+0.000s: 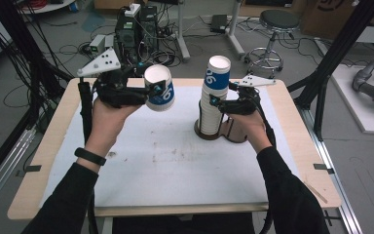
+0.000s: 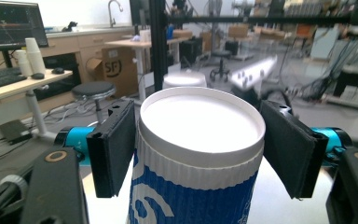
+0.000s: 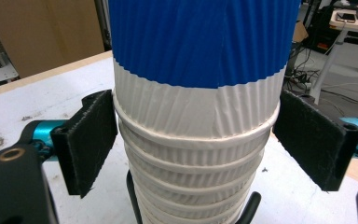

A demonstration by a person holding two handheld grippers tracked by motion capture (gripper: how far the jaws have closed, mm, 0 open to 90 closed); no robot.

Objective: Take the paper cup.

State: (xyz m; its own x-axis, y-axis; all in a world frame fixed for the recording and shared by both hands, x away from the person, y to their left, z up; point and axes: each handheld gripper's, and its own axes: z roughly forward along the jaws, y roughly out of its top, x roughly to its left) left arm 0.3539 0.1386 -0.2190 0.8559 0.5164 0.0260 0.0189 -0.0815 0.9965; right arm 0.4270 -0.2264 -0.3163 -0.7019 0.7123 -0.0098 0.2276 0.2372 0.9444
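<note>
While the one cup (image 1: 159, 89) is already off the pile and up in the air, upper left of centre in the high view, the rest of the job looks far from done. That blue-and-white paper cup sits clamped between the fingers (image 2: 113, 149) of the left gripper (image 1: 151, 92), pads squeezing it just under the rim, tipped so its mouth faces the camera. Over to the right of centre there's the stack of cups (image 1: 213, 100), standing tall in a dark holder (image 1: 231, 132) on the desk (image 1: 165, 170). The right gripper (image 1: 220, 103) is around the stack about halfway up; its fingers (image 3: 87, 140) seem to touch on one side with a gap on the other, so I'd call them released, not gripping. My guess: one cup separated, plenty left nested, and the loose one still needs putting down somewhere on the white mat.
</note>
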